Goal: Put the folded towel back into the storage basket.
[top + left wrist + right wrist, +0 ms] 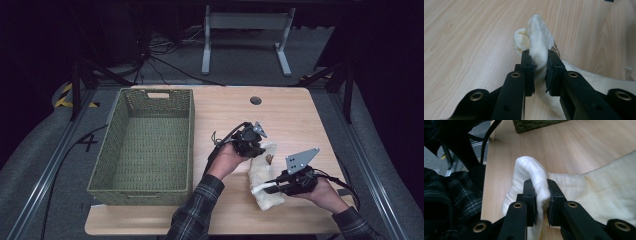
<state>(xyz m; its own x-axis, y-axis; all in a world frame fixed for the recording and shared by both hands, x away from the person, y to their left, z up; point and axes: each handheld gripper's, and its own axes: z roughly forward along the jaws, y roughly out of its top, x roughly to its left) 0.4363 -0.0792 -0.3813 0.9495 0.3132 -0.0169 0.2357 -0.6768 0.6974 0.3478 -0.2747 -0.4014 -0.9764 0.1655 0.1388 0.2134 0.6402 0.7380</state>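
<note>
Overhead, a wooden table (pixel 300 115) is standing in a dark room; both the left gripper (pixel 540 72) and the right gripper (pixel 541 195) are pinching the cream cloth (pixel 264 187), bunched between their nearly closed jaws.

sleeves: dark plaid flannel, thin pale lines
left gripper (pixel 540 72): black jaws, brass-ringed screw holes, grey three-cornered plate, black cable
right gripper (pixel 541 200): black jaws, brass-ringed holes, larger grey plate with small holes, black cable

A fluffy, matt cream cloth (pixel 263 180) lies on the smooth pale wood-grain tabletop (pixel 295 120), right of a rough, green woven basket (pixel 145 145).
</note>
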